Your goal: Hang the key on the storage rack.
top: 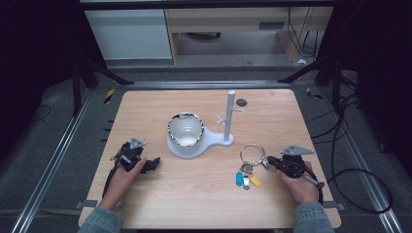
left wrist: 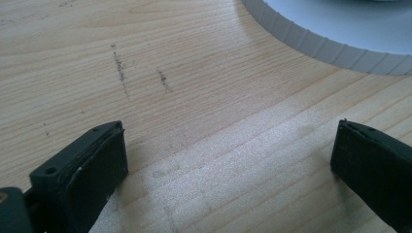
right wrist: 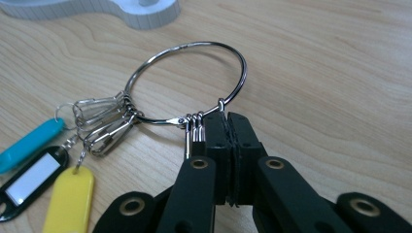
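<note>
Two tongs on the tabletop (top: 160,204), both mine. Right tongs (right wrist: 226,121) clamped tight on the key ring (right wrist: 187,82), pinching the thin wire at its near arc, near the tabletop's right front corner. Left tongs (left wrist: 228,160) wide open, nothing between them, resting toward the left front edge.

Ring is round polished steel wire, lying flat on the wood; a bunch of small metal clips (right wrist: 104,121) hangs on its left arc, carrying a blue tag (right wrist: 29,143), a black tag (right wrist: 29,182) with a white label and a yellow tag (right wrist: 70,199), all flat plastic. White stand (top: 194,143) sits mid-tabletop just beyond the ring: ribbed-edge base, shiny bowl (top: 185,128), upright post (top: 228,114) with short pegs. Nothing lies between ring and stand.

Tabletop is pale wood with visible grain, rounded corners, a few dark scuffs. Grey floor, metal rails and black cables around it.
</note>
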### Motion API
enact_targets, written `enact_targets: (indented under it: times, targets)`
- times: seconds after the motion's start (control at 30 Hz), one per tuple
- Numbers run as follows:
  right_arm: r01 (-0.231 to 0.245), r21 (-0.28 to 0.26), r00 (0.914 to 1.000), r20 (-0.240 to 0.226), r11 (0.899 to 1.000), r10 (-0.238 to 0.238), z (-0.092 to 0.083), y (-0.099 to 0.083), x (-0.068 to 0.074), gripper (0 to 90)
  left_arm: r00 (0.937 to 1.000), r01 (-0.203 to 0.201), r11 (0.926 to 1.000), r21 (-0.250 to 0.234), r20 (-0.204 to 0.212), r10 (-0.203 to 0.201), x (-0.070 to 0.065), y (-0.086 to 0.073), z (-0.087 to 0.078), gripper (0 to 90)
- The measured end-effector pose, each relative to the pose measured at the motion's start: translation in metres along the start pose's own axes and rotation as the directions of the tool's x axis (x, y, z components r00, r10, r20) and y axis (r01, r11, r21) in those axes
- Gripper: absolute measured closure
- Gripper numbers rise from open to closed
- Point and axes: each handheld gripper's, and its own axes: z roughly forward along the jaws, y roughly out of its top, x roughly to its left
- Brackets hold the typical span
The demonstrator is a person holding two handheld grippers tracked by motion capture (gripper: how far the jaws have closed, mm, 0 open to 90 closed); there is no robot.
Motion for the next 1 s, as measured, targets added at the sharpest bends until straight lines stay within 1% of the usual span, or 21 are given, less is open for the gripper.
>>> enact_targets:
  times: [0.03, 0.07, 0.17, 0.2, 0.4, 0.6, 0.7, 0.77, 0.8, 0.83, 1.0]
  targets:
    - [-0.009, -0.02, 0.9999, -0.006, 1.0, 0.009, -0.002, 0.002, 0.001, 88.8, 1.0, 0.0, 1.0, 0.0, 0.0, 0.0, 0.0, 0.0, 0.0, 0.0]
    - [-0.017, -0.027, 0.9998, -0.009, 0.999, 0.017, -0.003, 0.002, 0.001, 88.8, 1.0, 0.0, 1.0, 0.0, 0.0, 0.0, 0.0, 0.0, 0.0, 0.0]
    - [-0.019, -0.059, 0.9997, -0.014, 0.998, 0.018, -0.006, 0.005, 0.002, 88.8, 1.0, 0.0, 1.0, 0.0, 0.0, 0.0, 0.0, 0.0, 0.0, 0.0]
    - [-0.026, -0.075, 0.9995, -0.02, 0.997, 0.025, -0.007, 0.006, 0.003, 88.8, 1.0, 0.0, 1.0, 0.0, 0.0, 0.0, 0.0, 0.0, 0.0, 0.0]
    - [-0.026, -0.13, 0.9991, -0.036, 0.991, 0.022, -0.013, 0.013, 0.01, 88.8, 1.0, 0.0, 1.0, 0.0, 0.0, 0.0, 0.0, 0.0, 0.0, 0.0]
    - [-0.023, -0.171, 0.9986, -0.051, 0.985, 0.015, -0.015, 0.019, 0.016, 88.9, 1.0, 0.0, 1.0, 0.0, 0.0, 0.0, 0.0, 0.0, 0.0, 0.0]
    - [-0.036, -0.198, 0.9979, -0.059, 0.98, 0.024, -0.017, 0.022, 0.017, 88.9, 1.0, 0.0, 1.0, 0.0, 0.0, 0.0, 0.0, 0.0, 0.0, 0.0]
    - [-0.034, -0.215, 0.9981, -0.058, 0.976, 0.022, -0.019, 0.024, 0.018, 88.9, 1.0, 0.0, 1.0, 0.0, 0.0, 0.0, 0.0, 0.0, 0.0, 0.0]
    - [-0.034, -0.215, 0.9981, -0.058, 0.976, 0.022, -0.019, 0.024, 0.018, 88.9, 1.0, 0.0, 1.0, 0.0, 0.0, 0.0, 0.0, 0.0, 0.0, 0.0]
    - [-0.039, -0.23, 0.9979, -0.06, 0.972, 0.026, -0.021, 0.026, 0.019, 88.9, 1.0, 0.0, 1.0, 0.0, 0.0, 0.0, 0.0, 0.0, 0.0, 0.0]
    - [-0.039, -0.245, 0.9979, -0.059, 0.969, 0.025, -0.022, 0.028, 0.02, 88.9, 1.0, 0.0, 1.0, 0.0, 0.0, 0.0, 0.0, 0.0, 0.0, 0.0]
